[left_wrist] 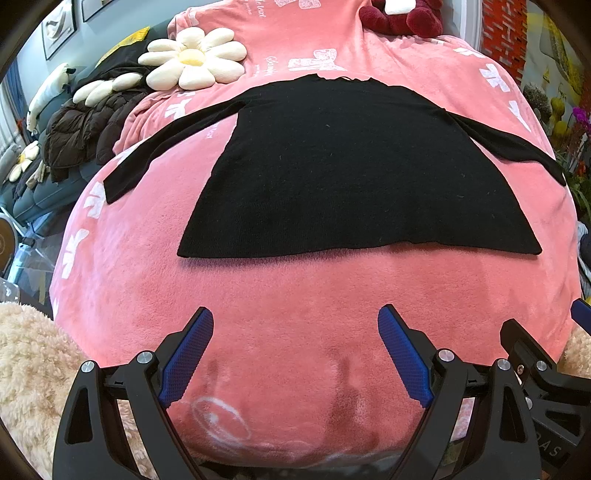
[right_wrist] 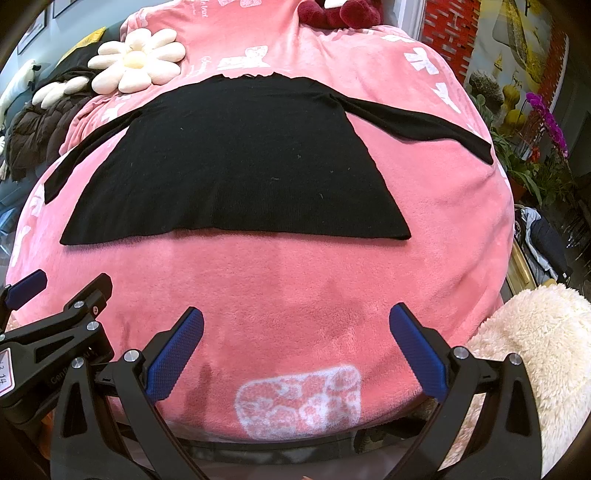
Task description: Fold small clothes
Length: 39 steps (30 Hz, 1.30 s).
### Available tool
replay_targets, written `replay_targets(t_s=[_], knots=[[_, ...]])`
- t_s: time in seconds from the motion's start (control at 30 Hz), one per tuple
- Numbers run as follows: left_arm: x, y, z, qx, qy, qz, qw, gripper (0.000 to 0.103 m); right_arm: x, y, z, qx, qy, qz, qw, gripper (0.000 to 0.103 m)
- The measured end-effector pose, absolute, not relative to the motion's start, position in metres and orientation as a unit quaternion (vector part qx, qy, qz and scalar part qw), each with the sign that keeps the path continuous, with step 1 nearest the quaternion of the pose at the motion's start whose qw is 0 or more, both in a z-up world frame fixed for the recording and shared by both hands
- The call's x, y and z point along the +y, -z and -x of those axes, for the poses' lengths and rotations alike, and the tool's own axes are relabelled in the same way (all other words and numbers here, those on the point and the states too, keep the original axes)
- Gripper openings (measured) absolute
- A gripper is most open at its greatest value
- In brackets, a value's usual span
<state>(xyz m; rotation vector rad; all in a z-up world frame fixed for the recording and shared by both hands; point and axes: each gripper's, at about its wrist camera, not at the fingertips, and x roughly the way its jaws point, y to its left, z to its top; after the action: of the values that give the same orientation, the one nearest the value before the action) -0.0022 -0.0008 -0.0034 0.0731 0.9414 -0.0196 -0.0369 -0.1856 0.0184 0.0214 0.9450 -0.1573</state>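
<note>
Both tongs, left (left_wrist: 295, 350) and right (right_wrist: 295, 349), gape empty. Ahead lies the black long-sleeved top (left_wrist: 343, 170), flat on a pink blanket (left_wrist: 295, 295); folding seems unstarted. Next, probably grip a sleeve.

Ahead of my tongs: pink blanket (left_wrist: 295, 295) | far left: flower cushion (left_wrist: 194, 59), dark jacket (left_wrist: 85, 125), grey wall with pictures (left_wrist: 59, 27) | far right: brick wall (left_wrist: 504, 33), purple orchid (right_wrist: 548, 118)

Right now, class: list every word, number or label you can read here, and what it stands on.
"3 14": white tag on the left gripper, cut off at the frame edge.
"AS": embossed on the right gripper, partly seen.
White script on the pink blanket: too blurred to read.
</note>
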Motion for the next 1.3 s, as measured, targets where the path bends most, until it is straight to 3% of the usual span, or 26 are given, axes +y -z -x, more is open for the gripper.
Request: replay_targets(t_s=[1.3], knots=[[0.0015, 0.0049, 0.0029, 0.454, 0.008, -0.037, 0.89, 0.088, -0.1851, -0.0188, 0.0371, 0.455, 0.076, -0.009, 0.887, 0.098]])
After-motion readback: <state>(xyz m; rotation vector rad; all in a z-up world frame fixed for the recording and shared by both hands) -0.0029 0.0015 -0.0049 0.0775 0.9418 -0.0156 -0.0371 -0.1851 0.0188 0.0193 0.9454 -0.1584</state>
